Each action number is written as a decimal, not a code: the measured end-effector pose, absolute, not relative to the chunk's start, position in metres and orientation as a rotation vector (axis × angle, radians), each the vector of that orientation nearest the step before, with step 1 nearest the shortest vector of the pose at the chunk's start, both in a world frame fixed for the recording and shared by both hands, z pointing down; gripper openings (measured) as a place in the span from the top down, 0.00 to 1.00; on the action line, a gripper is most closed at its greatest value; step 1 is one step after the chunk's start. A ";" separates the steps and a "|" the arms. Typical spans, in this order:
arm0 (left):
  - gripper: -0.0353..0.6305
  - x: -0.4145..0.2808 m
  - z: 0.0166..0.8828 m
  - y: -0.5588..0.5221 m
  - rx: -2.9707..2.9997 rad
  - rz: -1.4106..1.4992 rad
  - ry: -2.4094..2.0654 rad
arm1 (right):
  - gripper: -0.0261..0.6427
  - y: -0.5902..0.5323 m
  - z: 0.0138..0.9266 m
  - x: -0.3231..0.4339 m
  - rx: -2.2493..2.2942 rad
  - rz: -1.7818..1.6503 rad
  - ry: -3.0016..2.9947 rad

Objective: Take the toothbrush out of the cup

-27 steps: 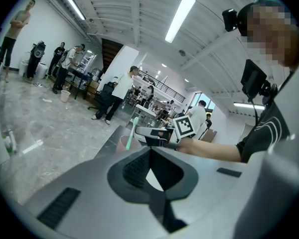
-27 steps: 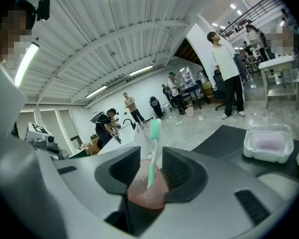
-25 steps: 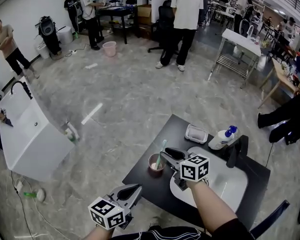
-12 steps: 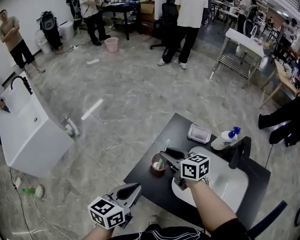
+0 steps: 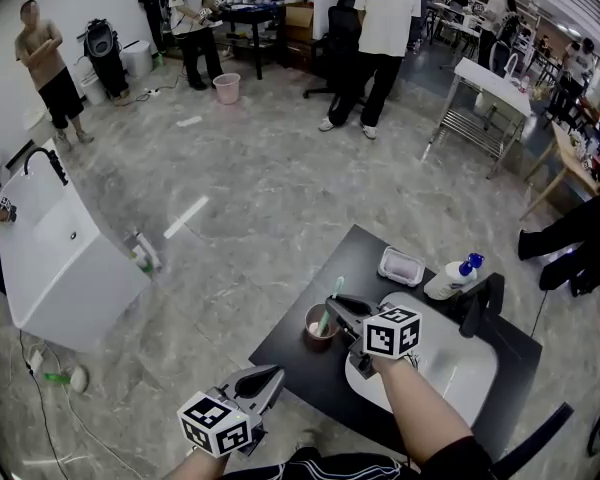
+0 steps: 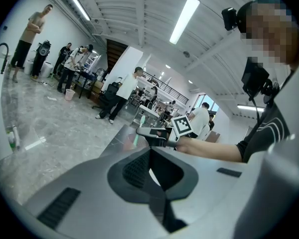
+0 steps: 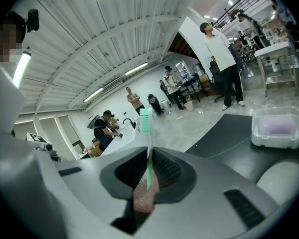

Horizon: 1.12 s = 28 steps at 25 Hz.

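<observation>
- We see a black worktop (image 5: 292, 356) with a white sink basin (image 5: 450, 366) set into it. Its far side carries a lidded white soap box (image 5: 400, 266) and a blue-capped bottle (image 5: 446, 279).
- The cup (image 5: 316, 330), a small pinkish one, stands near the worktop's left edge, just beside the basin's rim.
- The toothbrush (image 5: 331, 301), pale green, stands in the cup with its bristled head up. It leans slightly, so most of its handle shows above the rim and is free to be grasped.
- The right gripper (image 5: 334, 309) reaches in from the basin side, nearly level. Its jaws are closing on the toothbrush handle above the cup.
- In the right gripper view the handle runs up between the two pads, which appear to touch it on both sides. The cup's mouth sits just below them.
- We judge this side-on grip is meant to let the brush be lifted straight up without tipping the cup.
- The left gripper (image 5: 274, 374) hangs off the worktop's near left corner, well apart from the cup. Its jaws are closed on nothing.
- We judge it is parked there to stay out of the way; it does not steady the cup.
</observation>
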State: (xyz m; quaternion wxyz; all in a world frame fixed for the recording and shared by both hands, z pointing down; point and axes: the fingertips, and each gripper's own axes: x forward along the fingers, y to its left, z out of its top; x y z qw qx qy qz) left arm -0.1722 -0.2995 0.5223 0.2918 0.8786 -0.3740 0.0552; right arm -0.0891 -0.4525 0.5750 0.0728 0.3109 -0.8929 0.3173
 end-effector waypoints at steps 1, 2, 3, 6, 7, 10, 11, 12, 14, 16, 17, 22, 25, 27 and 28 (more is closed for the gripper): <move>0.94 -0.173 0.523 -0.299 2.341 0.147 -1.000 | 0.90 -0.453 0.574 -0.089 0.937 0.950 -2.686; 0.94 -0.173 0.523 -0.299 2.340 0.147 -1.004 | 0.91 -0.453 0.573 -0.089 0.940 0.941 -2.691; 0.94 -0.174 0.523 -0.299 2.339 0.147 -1.007 | 0.91 -0.453 0.572 -0.089 0.942 0.927 -2.695; 0.94 -0.175 0.523 -0.298 2.338 0.145 -1.012 | 0.92 -0.452 0.567 -0.089 0.951 0.881 -2.705; 0.94 -0.175 0.522 -0.298 2.339 0.144 -1.012 | 0.92 -0.451 0.566 -0.089 0.953 0.866 -2.709; 0.94 -0.174 0.519 -0.298 2.345 0.142 -1.014 | 0.92 -0.448 0.560 -0.090 0.954 0.816 -2.723; 0.94 -0.173 0.519 -0.298 2.348 0.143 -1.013 | 0.92 -0.447 0.558 -0.090 0.954 0.800 -2.731; 0.94 -0.172 0.519 -0.297 2.351 0.144 -1.012 | 0.92 -0.446 0.556 -0.090 0.955 0.783 -2.739; 0.94 -0.170 0.519 -0.296 2.356 0.146 -1.009 | 0.92 -0.443 0.551 -0.090 0.959 0.749 -2.754; 0.94 -0.168 0.517 -0.294 2.362 0.147 -1.006 | 0.92 -0.440 0.545 -0.089 0.965 0.720 -2.773; 0.94 -0.166 0.516 -0.293 2.366 0.147 -1.004 | 0.92 -0.438 0.541 -0.088 0.971 0.708 -2.786; 0.94 -0.157 0.509 -0.287 2.394 0.149 -0.998 | 0.92 -0.429 0.509 -0.079 1.017 0.639 -2.876; 0.94 -0.152 0.502 -0.280 2.414 0.143 -0.996 | 0.92 -0.416 0.484 -0.077 1.015 0.577 -2.937; 0.94 -0.148 0.496 -0.274 2.426 0.137 -0.996 | 0.92 -0.404 0.468 -0.075 1.006 0.525 -2.967; 0.94 -0.147 0.494 -0.271 2.433 0.133 -0.996 | 0.92 -0.397 0.460 -0.074 1.002 0.499 -2.981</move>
